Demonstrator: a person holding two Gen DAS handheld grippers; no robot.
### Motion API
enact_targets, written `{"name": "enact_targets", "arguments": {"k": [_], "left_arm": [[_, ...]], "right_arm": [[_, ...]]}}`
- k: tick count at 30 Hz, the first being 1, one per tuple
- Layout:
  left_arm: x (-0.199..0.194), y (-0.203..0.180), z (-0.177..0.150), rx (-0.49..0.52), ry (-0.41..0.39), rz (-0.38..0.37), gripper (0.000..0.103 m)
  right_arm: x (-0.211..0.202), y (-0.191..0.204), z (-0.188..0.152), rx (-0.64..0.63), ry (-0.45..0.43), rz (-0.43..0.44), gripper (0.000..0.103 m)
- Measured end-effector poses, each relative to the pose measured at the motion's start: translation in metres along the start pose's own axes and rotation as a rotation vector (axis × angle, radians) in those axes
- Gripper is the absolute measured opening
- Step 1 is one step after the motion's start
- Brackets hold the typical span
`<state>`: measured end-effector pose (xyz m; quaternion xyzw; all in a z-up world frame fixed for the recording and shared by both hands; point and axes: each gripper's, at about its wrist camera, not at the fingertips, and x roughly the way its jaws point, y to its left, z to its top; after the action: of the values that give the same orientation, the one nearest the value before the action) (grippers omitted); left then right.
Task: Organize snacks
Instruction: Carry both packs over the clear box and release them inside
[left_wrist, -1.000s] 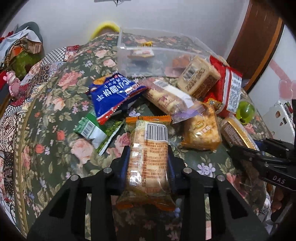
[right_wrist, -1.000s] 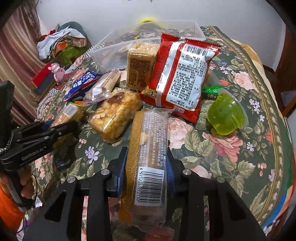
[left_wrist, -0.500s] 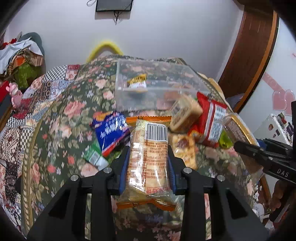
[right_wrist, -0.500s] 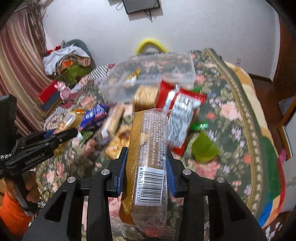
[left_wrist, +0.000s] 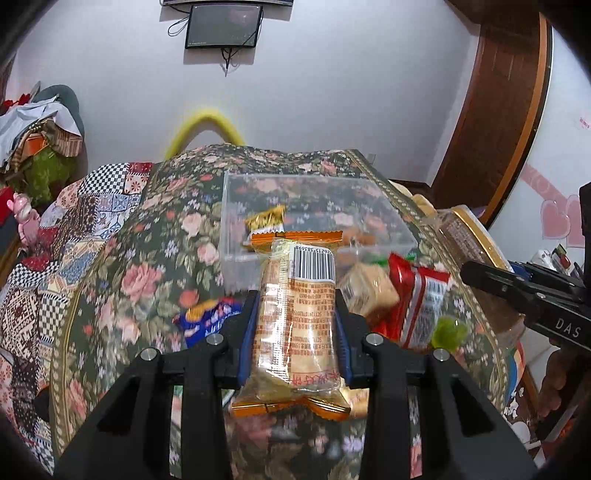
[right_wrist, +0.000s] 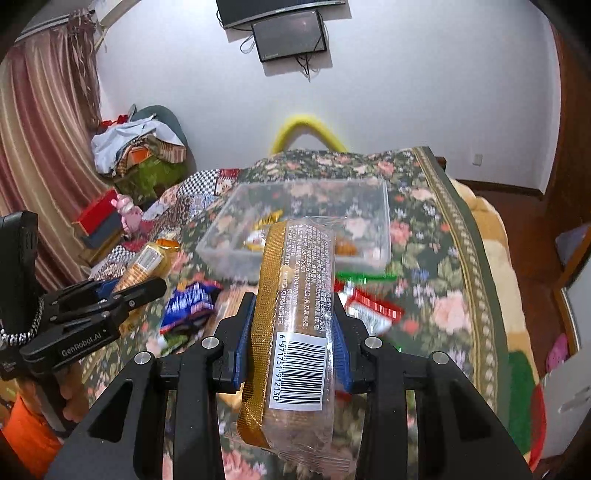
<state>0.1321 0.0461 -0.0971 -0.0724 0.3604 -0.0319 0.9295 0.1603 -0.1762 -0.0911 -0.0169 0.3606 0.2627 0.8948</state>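
My left gripper (left_wrist: 295, 314) is shut on an orange-edged cracker packet (left_wrist: 295, 317), held high above the table. My right gripper (right_wrist: 293, 325) is shut on a gold-edged cake packet (right_wrist: 295, 325), also lifted. A clear plastic box (left_wrist: 314, 218) stands on the floral tablecloth beyond both; it shows in the right wrist view (right_wrist: 306, 229) too and holds a few small snacks. Loose snacks lie in front of it: a blue bag (left_wrist: 207, 317), a red bag (left_wrist: 421, 299), a tan packet (left_wrist: 369, 288) and a green jelly cup (left_wrist: 448, 332).
The right gripper appears at the right of the left wrist view (left_wrist: 524, 295), the left gripper at the left of the right wrist view (right_wrist: 92, 310). A yellow chair back (right_wrist: 306, 129) stands behind the table. Clothes and a curtain are at the left.
Both grippers have risen from the table with their packets, and the views now look down on the box from higher up and farther back.
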Motion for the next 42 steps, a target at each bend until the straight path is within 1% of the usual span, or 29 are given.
{"name": "enact_targets", "arguments": {"k": [7,10,16,19,22,30,37,42], "left_arm": [[0.025,0.006,0.030,-0.008,-0.010,0.000,0.036],[0.038,0.009,0.042,-0.007,-0.009,0.009,0.036],[0.064,0.018,0.059,-0.016,0.001,0.022,0.036],[0.079,0.023,0.066,-0.018,0.014,0.030,0.036],[0.093,0.026,0.072,-0.019,0.031,0.035,0.036],[0.131,0.031,0.080,-0.009,0.080,0.060,0.036],[0.159,0.040,0.081,-0.041,0.142,0.049,0.036],[0.169,0.040,0.079,-0.040,0.158,0.046,0.036]], "right_arm": [[0.021,0.003,0.034,-0.013,-0.025,0.023,0.034],[0.038,0.005,0.047,-0.024,-0.018,0.024,0.034],[0.067,0.002,0.065,-0.006,0.002,0.034,0.034],[0.085,-0.001,0.072,0.013,0.025,0.043,0.034],[0.100,-0.003,0.080,0.018,0.046,0.033,0.034],[0.139,-0.001,0.092,-0.009,0.126,0.008,0.034],[0.166,-0.003,0.089,-0.010,0.218,0.006,0.034],[0.177,-0.004,0.083,-0.017,0.263,-0.002,0.034]]}}
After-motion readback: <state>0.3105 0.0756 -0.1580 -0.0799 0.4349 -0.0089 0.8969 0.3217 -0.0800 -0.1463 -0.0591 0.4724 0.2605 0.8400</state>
